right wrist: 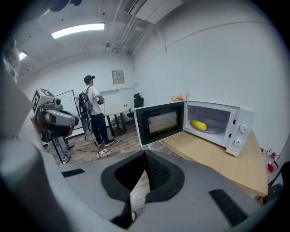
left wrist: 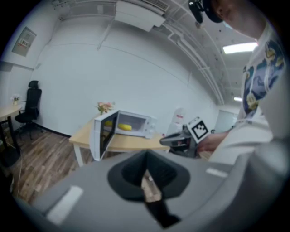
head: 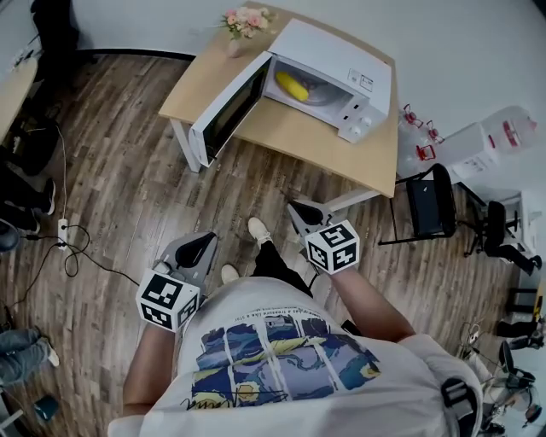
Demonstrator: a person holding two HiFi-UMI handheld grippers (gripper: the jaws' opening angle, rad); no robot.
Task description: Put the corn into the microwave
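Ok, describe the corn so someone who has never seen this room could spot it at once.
Find the wooden table by the white wall; a white microwave stands on it, door swung open. The corn lies inside, the only yellow thing there, unlike the pink flowers beside the microwave.

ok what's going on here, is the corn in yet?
Yes. The corn lies inside the microwave, whose door hangs wide open. The person stands back from the table, holding the left tongs and right tongs close to the body. Both are shut and empty. Closing the door looks like the only step left.
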